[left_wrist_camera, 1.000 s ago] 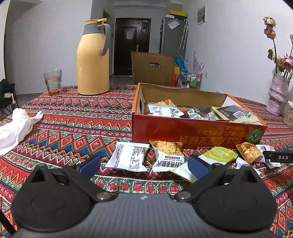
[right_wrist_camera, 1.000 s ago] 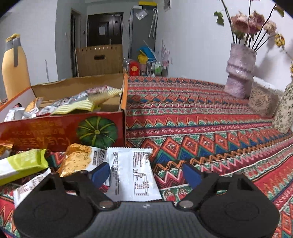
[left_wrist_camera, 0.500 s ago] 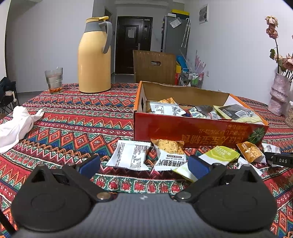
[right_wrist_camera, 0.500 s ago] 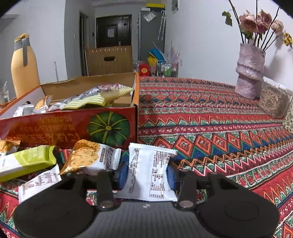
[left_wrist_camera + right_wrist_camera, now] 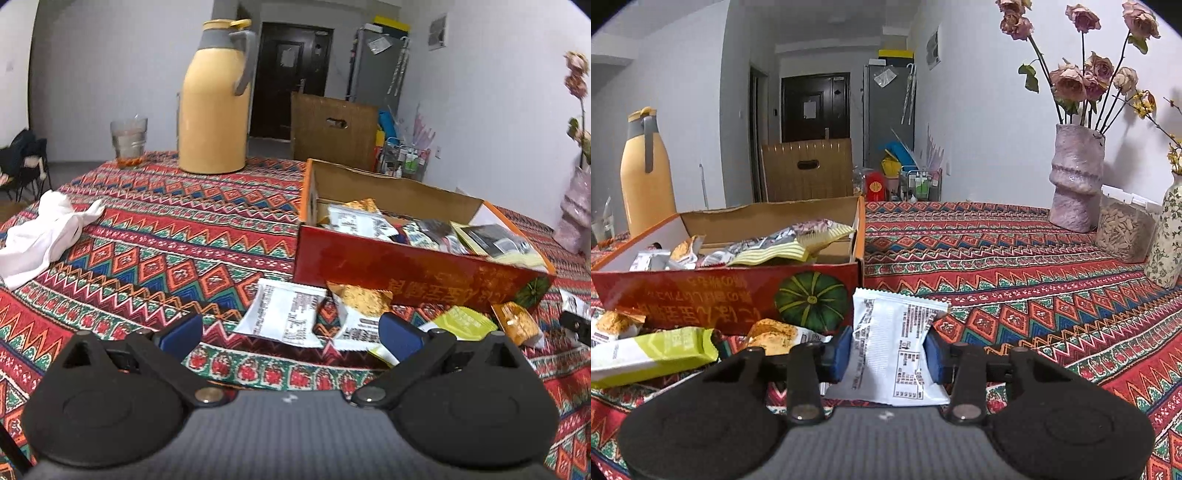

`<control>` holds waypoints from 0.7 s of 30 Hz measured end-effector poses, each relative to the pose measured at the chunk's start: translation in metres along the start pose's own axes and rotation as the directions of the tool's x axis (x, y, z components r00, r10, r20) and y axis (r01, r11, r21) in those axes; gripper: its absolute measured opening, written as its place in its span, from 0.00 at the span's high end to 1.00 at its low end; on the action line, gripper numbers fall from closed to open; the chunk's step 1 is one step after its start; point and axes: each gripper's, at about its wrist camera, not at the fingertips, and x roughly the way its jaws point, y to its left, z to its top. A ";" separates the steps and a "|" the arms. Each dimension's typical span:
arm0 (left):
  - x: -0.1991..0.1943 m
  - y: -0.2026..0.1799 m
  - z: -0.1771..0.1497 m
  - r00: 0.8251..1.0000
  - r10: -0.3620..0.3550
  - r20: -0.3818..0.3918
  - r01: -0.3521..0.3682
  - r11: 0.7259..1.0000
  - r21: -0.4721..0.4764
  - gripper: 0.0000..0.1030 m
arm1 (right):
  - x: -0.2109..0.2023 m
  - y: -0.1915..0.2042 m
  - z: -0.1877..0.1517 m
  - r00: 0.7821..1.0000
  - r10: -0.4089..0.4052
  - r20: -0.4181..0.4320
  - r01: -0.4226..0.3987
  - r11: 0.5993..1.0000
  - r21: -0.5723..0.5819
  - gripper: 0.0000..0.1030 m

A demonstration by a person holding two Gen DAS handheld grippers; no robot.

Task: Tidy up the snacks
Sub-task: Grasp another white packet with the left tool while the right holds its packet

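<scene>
White packet (image 5: 892, 343) pinched in right tool (image 5: 889, 352); left tool (image 5: 290, 334) agape

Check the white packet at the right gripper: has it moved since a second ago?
Yes. The white packet, now clamped in the right gripper, has risen off the tablecloth: its top edge now overlaps the red box.

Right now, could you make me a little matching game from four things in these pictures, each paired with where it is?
Things:
1. white packet
2. yellow jug
3. green packet
4. dried roses

Places:
a. in the pink vase
b. lying in front of the red box
c. clamped in the right gripper
d. standing beside the glass

Pairs: 1-c, 2-d, 3-b, 4-a
</scene>
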 end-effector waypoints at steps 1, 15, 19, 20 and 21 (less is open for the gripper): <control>0.002 0.003 0.003 1.000 0.004 -0.010 -0.004 1.000 -0.014 0.00 | -0.001 -0.001 0.000 1.000 0.003 0.004 -0.003 1.000 0.002 0.61; 0.071 0.011 0.022 0.970 0.120 -0.210 -0.113 0.993 0.047 0.00 | -0.007 -0.002 0.000 0.999 0.022 0.038 -0.022 1.000 0.013 0.60; 0.080 0.006 0.014 0.972 0.137 -0.192 -0.124 0.989 0.079 0.00 | -0.008 -0.002 -0.001 0.999 0.024 0.038 -0.025 1.000 0.010 0.60; 0.079 0.007 0.014 0.973 0.133 -0.187 -0.121 0.990 0.075 0.00 | -0.008 -0.001 -0.001 0.999 0.025 0.038 -0.025 1.000 0.009 0.60; 0.079 0.006 0.014 0.973 0.132 -0.187 -0.120 0.990 0.075 0.00 | -0.008 -0.001 -0.001 0.999 0.025 0.038 -0.025 1.000 0.008 0.60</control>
